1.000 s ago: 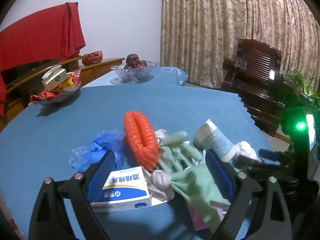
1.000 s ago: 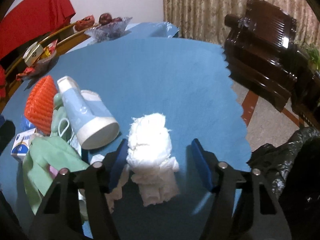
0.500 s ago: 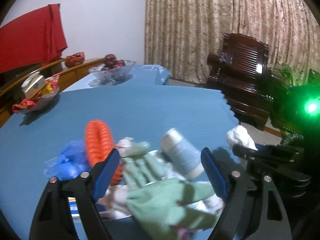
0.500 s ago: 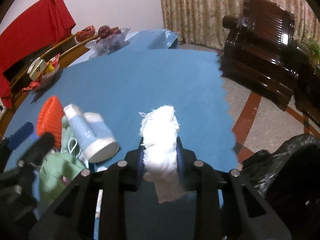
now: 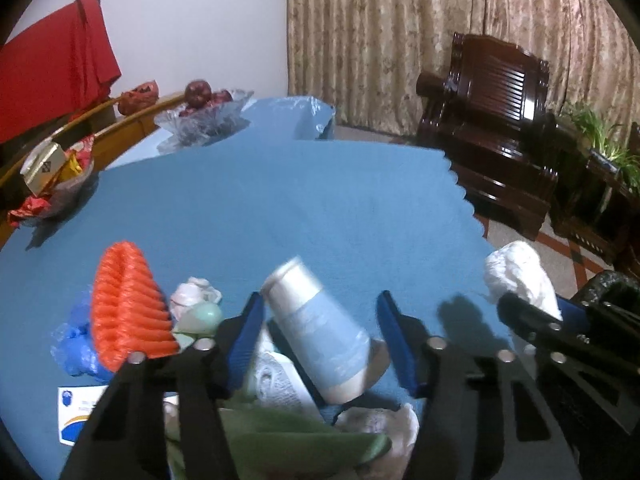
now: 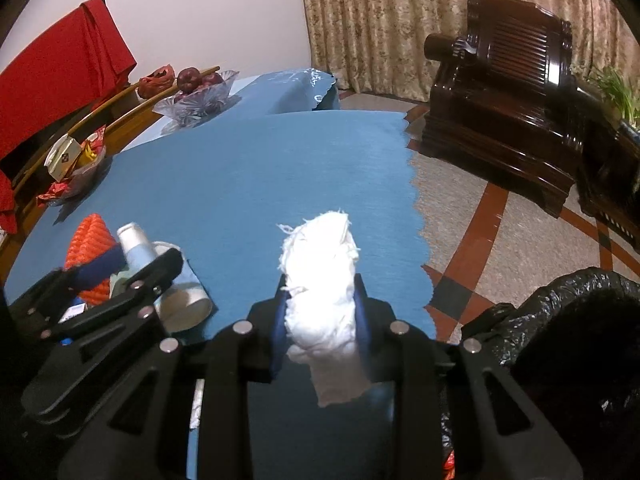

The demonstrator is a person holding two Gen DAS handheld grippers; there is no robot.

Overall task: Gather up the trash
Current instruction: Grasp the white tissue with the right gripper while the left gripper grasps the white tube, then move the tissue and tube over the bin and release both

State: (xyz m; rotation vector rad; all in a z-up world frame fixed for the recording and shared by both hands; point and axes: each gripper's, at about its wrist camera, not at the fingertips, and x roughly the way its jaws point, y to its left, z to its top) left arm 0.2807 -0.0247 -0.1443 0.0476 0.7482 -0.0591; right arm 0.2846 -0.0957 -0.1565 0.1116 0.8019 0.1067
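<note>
My right gripper (image 6: 320, 312) is shut on a white crumpled tissue wad (image 6: 320, 280) and holds it above the blue table's right edge; the wad also shows in the left wrist view (image 5: 520, 276). My left gripper (image 5: 320, 332) is open, its jaws on either side of a pale blue paper cup (image 5: 320, 328) lying on its side. Around the cup lies a trash pile: an orange foam net (image 5: 128, 308), a blue plastic glove (image 5: 76, 344), green gloves (image 5: 280, 436), a small white box (image 5: 76, 412) and crumpled tissues (image 5: 196, 292).
A black trash bag (image 6: 560, 320) stands on the floor at the right, below the table edge. A glass fruit bowl (image 5: 204, 112) and a snack dish (image 5: 52, 176) sit at the table's far left. A dark wooden armchair (image 5: 492, 120) stands at the right.
My right gripper shut on the tissue wad and lifted it off the table toward the right. My left gripper moved right from the box and green gloves to straddle the paper cup.
</note>
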